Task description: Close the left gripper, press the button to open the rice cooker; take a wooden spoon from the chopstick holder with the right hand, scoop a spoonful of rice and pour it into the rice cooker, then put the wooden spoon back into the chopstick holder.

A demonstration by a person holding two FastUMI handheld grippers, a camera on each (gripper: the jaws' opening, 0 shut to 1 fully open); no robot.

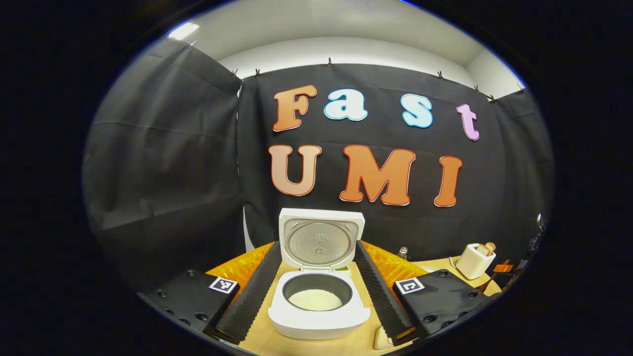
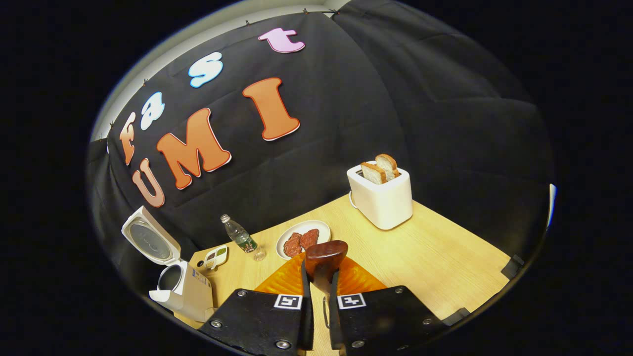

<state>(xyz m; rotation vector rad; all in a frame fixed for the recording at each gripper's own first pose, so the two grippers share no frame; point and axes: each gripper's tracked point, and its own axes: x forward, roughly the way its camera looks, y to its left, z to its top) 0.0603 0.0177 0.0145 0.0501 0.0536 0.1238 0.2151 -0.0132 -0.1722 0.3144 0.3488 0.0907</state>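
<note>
The white rice cooker (image 1: 319, 316) stands open right in front of my left gripper (image 1: 317, 245), lid (image 1: 320, 240) upright and white rice (image 1: 315, 299) in the pot. The left gripper's fingers (image 1: 247, 296) are spread wide on either side of the cooker, touching nothing. In the right gripper view the cooker (image 2: 180, 289) sits far left, lid raised. My right gripper (image 2: 320, 277) is shut on the handle of a dark wooden spoon (image 2: 325, 257), whose bowl sticks up past the fingertips above the table (image 2: 435, 257). I cannot tell whether the spoon carries rice.
A white toaster (image 2: 381, 195) with two bread slices stands at the back right, seen also as the toaster (image 1: 474, 259) at the right of the left gripper view. A plate of red meat slices (image 2: 302, 238), a water bottle (image 2: 239, 236) and a small sauce dish (image 2: 216, 257) lie between toaster and cooker.
</note>
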